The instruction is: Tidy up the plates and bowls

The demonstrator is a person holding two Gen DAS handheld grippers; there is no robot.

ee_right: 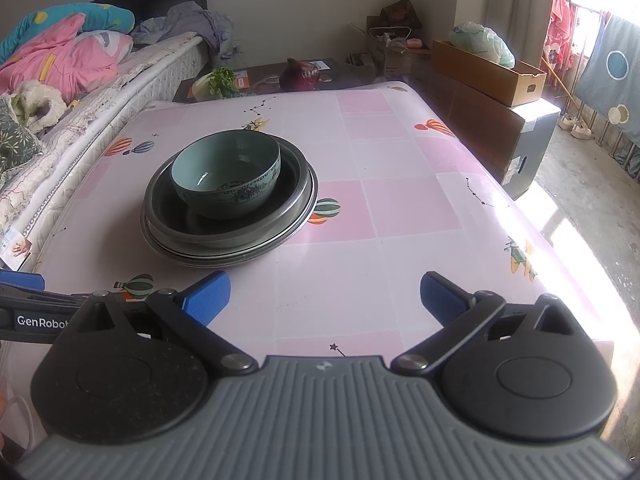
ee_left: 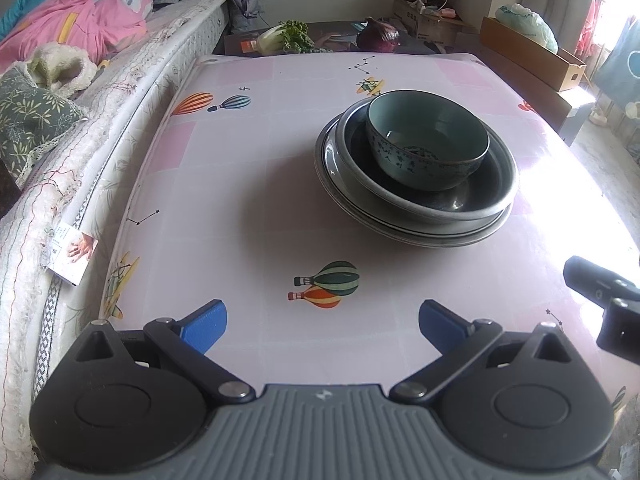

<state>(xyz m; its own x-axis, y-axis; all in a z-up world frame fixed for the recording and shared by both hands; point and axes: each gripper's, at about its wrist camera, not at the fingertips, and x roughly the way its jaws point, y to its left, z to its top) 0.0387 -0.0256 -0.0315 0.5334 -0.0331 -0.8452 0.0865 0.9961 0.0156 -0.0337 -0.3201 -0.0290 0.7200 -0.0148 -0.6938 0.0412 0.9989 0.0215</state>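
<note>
A teal patterned bowl (ee_left: 426, 146) (ee_right: 227, 178) sits inside a dark shallow dish (ee_left: 480, 196) (ee_right: 172, 216), which rests on a grey plate (ee_left: 400, 224) (ee_right: 224, 258). The stack stands on the pink table (ee_left: 240, 180) (ee_right: 400, 208). My left gripper (ee_left: 322, 322) is open over the table's near edge, short of the stack and left of it, holding nothing. My right gripper (ee_right: 325, 294) is open too, near the front edge, right of the stack. The right gripper's body (ee_left: 608, 300) shows at the left wrist view's right edge; the left gripper's finger (ee_right: 22, 280) shows at the right wrist view's left edge.
A bed with quilts (ee_left: 72, 12) (ee_right: 60, 52) runs along the table's left side. Beyond the far edge lie leafy greens (ee_left: 286, 36) (ee_right: 220, 80) and a purple cabbage (ee_left: 378, 34) (ee_right: 300, 74). Cardboard boxes (ee_left: 532, 54) (ee_right: 488, 70) stand at the right.
</note>
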